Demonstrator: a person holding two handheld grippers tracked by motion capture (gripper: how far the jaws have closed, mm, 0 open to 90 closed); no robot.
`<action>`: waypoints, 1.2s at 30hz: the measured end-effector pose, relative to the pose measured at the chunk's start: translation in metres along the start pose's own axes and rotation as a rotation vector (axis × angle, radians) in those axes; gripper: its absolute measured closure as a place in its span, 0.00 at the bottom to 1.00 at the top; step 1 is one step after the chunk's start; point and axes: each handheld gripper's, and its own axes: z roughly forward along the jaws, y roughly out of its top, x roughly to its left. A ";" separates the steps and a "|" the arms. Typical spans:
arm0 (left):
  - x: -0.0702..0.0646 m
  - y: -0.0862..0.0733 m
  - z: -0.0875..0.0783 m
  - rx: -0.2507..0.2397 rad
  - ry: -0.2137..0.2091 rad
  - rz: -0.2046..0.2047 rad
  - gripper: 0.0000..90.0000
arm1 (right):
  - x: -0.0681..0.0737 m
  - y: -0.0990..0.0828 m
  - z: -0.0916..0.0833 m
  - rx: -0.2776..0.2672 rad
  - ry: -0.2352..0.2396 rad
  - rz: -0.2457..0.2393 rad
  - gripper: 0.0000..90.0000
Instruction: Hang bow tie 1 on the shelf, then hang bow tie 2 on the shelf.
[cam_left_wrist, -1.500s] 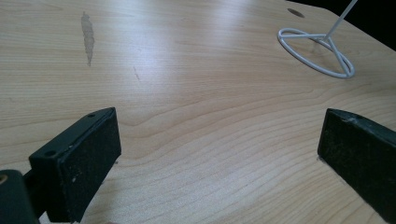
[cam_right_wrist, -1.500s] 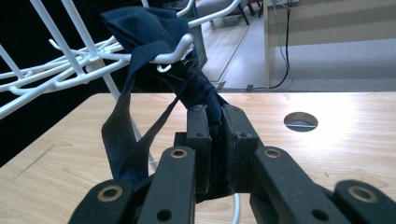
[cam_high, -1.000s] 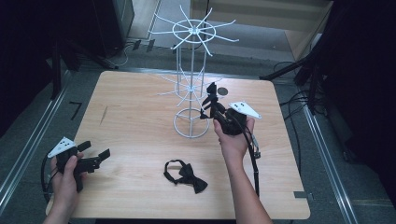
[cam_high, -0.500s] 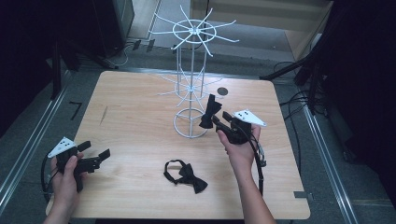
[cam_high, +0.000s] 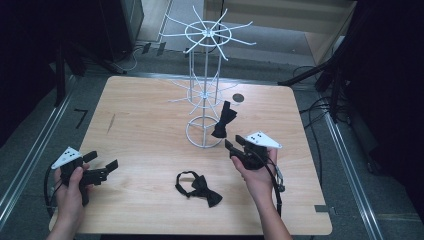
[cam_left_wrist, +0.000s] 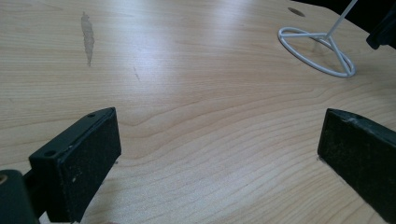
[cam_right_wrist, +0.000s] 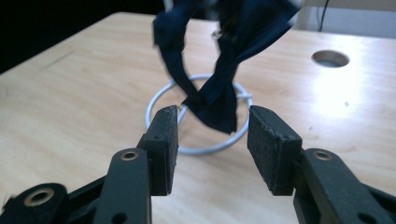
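Right gripper (cam_right_wrist: 212, 140) has just let its jaws part, empty, and the bow tie (cam_high: 223, 120) hangs on the wire stand (cam_high: 205, 95) just ahead. Left gripper (cam_left_wrist: 219, 154) sits open on the table (cam_high: 150, 130). Back straight off, I'd say, without brushing it, before reaching for the second bow tie (cam_high: 197, 187).

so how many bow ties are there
2. One bow tie hangs on the white wire rack, near its base ring. The other bow tie lies flat on the wooden table, near the front edge between the person's hands. None seems hidden.
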 end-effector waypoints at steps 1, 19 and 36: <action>0.000 0.000 0.000 -0.001 0.001 0.001 0.00 | 0.002 -0.003 -0.001 0.009 0.010 0.000 0.60; 0.000 0.000 0.001 0.007 0.002 0.001 0.00 | 0.027 -0.042 -0.012 0.115 0.096 0.001 0.60; 0.000 0.000 0.000 0.003 0.001 -0.003 0.00 | 0.051 -0.063 -0.012 0.203 0.179 -0.051 0.60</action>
